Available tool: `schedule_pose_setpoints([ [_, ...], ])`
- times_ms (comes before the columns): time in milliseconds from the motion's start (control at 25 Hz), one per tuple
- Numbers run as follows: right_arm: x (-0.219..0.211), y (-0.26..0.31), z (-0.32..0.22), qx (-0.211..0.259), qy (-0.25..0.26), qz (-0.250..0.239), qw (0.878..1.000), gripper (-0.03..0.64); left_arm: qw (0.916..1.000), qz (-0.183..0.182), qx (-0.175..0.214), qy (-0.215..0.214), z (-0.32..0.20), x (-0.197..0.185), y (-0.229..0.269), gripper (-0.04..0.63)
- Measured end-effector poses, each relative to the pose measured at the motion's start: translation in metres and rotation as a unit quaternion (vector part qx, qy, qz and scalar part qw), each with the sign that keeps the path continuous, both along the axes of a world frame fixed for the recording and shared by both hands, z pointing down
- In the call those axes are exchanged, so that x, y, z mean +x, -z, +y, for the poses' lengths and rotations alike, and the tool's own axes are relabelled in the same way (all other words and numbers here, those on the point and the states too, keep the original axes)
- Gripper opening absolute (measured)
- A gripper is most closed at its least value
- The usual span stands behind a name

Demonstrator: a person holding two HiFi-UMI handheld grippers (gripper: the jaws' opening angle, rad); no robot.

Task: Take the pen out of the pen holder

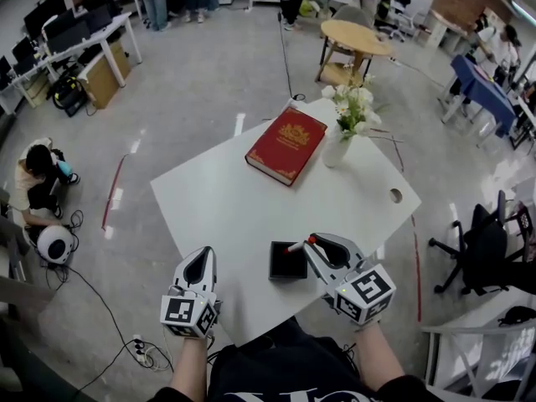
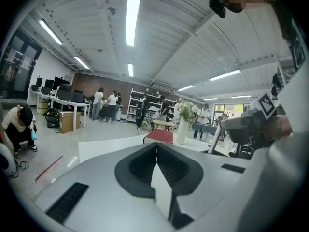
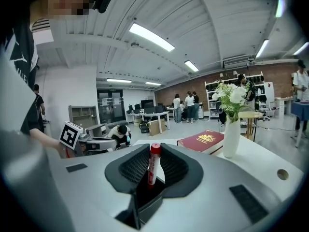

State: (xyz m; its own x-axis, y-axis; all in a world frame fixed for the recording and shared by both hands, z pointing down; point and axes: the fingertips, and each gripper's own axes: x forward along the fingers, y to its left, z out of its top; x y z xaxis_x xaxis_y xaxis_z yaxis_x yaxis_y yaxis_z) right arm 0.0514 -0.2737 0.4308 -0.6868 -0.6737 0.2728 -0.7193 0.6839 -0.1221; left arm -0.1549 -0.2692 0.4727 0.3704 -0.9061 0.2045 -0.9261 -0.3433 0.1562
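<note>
A person at a white table (image 1: pixel 218 208) grips a pen (image 3: pixel 152 164) with the right gripper (image 1: pixel 313 243), whose jaws are closed on the white barrel just below its red cap. The pen stands nearly upright between the ribbed pads (image 3: pixel 170 167) in the right gripper view. Its lower end sits at the mouth of the black pen holder (image 1: pixel 287 261), and whether it is clear of the opening cannot be told. The holder stands near the table's front edge, right in front of the right gripper. The left gripper (image 1: pixel 199 260) hovers over the table's front left edge, well to the left of the holder, its jaws pressed together with nothing between them. Farther back on the table a red book (image 1: pixel 286 145) lies flat, just beside a white vase (image 1: pixel 336 151) of flowers.
</note>
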Motion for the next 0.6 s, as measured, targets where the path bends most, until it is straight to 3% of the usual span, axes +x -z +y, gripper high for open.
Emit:
schedule_pose_setpoints([
  [600, 0.017, 0.036, 0.004, 0.030, -0.017, -0.050, 0.998, 0.080, 0.9997, -0.002, 0.019, -0.018, -0.008, 0.017, 0.014, 0.005],
])
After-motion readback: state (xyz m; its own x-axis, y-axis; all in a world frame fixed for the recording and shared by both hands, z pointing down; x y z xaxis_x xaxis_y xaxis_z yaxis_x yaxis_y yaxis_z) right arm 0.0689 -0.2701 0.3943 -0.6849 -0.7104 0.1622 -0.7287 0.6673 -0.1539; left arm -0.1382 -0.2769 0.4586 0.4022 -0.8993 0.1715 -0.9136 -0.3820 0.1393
